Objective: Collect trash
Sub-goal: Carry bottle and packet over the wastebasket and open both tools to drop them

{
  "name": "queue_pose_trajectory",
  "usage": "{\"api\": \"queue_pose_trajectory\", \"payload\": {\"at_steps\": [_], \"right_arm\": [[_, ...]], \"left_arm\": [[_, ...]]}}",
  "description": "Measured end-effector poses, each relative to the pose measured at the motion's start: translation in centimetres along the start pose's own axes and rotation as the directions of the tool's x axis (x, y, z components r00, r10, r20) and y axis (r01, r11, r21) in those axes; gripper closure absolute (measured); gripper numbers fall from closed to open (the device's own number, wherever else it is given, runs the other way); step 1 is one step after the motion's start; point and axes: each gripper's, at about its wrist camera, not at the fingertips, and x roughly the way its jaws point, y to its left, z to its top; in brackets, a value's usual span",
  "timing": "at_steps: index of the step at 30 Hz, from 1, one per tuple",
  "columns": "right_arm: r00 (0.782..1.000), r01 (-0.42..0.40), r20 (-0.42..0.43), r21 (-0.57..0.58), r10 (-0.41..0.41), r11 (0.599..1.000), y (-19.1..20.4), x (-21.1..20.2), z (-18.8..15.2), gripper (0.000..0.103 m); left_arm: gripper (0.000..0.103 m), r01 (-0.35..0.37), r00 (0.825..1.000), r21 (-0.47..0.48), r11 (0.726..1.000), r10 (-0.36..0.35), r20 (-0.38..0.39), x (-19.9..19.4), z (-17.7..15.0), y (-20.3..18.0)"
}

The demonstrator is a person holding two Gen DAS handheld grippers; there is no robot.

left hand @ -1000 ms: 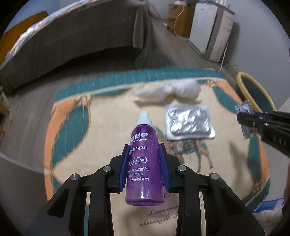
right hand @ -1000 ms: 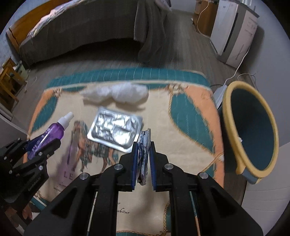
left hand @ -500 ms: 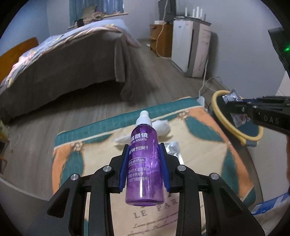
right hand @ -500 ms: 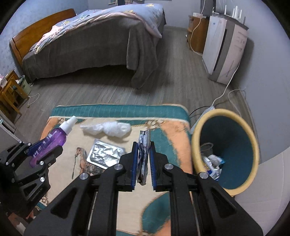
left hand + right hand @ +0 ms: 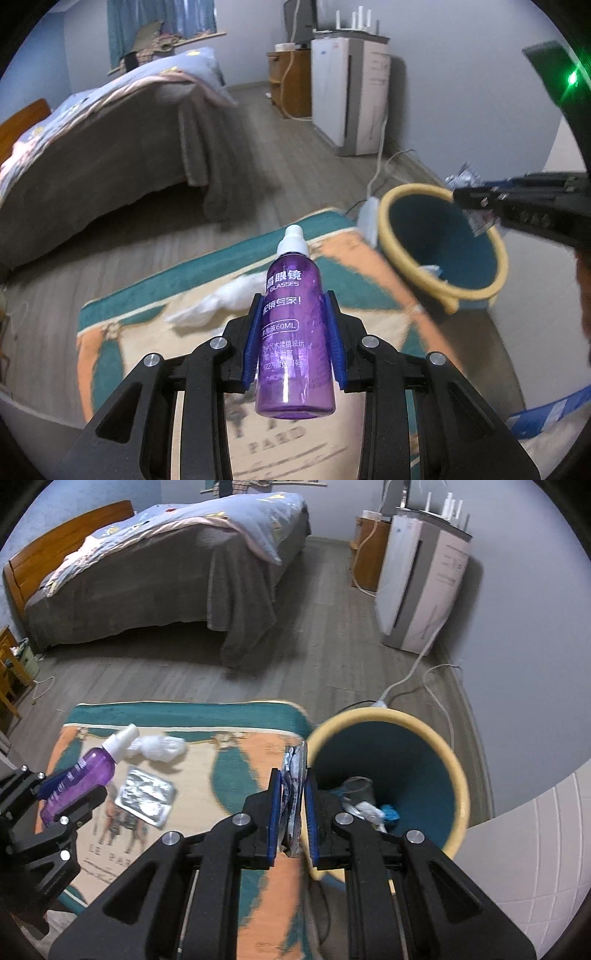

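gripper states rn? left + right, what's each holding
Left gripper: closed on the purple spray bottle, held off the rug.
Right gripper: closed on a crumpled foil wrapper, at the rim of the bin.

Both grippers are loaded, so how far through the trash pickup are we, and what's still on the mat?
Done: some trash already lies in the bin. In hand: the left gripper clamps the purple bottle, and the right gripper pinches a crumpled wrapper at the bin's rim, neither dropped yet. Left on the mat: the white tissue wad and the foil blister pack.
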Motion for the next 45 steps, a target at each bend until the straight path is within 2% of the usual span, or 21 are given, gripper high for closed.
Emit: {"api": "queue_pose_trajectory", "payload": {"at_steps": [8,14,20,28,31,35,37,45], "right_arm": [[1.0,0.025,-0.001,0.039,-0.025,0.999,-3.7,0.5,-0.6,0.091],[0.999,0.04,-0.005,0.109,-0.039,0.993,-7.2,1.1,-0.7,0.091],[0.999,0.045,-0.029,0.186,-0.04,0.981,-10.7,2.2,-1.7,0.091],[0.995,0.06,-0.088,0.301,-0.035,0.952,-15.2,4.2,-3.5,0.091],[0.991,0.072,-0.127,0.324,-0.032,0.943,-15.6,5.5,-4.3,0.091],[0.985,0.096,-0.165,0.331,-0.043,0.939,-15.2,6.7,-4.7,0.091],[0.984,0.102,-0.171,0.322,-0.048,0.941,-14.7,7.1,-4.6,0.091],[0.993,0.114,-0.071,0.3,-0.097,0.947,-13.7,6.4,-3.4,0.091]], "left_arm": [[0.07,0.08,0.997,0.056,0.995,-0.08,0.006,1.4,2.3,-5.8],[0.07,0.124,0.992,0.097,0.988,-0.123,-0.013,2.7,3.2,-9.0],[0.07,0.19,0.982,0.127,0.974,-0.185,-0.046,4.2,4.1,-11.6],[0.07,0.244,0.968,0.195,0.95,-0.227,-0.104,7.0,4.8,-14.4],[0.07,0.243,0.967,0.224,0.944,-0.218,-0.13,8.3,4.8,-15.3],[0.07,0.247,0.963,0.219,0.944,-0.216,-0.159,10.3,5.6,-15.8],[0.07,0.233,0.967,0.232,0.944,-0.199,-0.162,11.3,5.9,-15.9],[0.07,0.174,0.981,0.25,0.953,-0.145,-0.128,13.8,7.6,-15.8]]}}
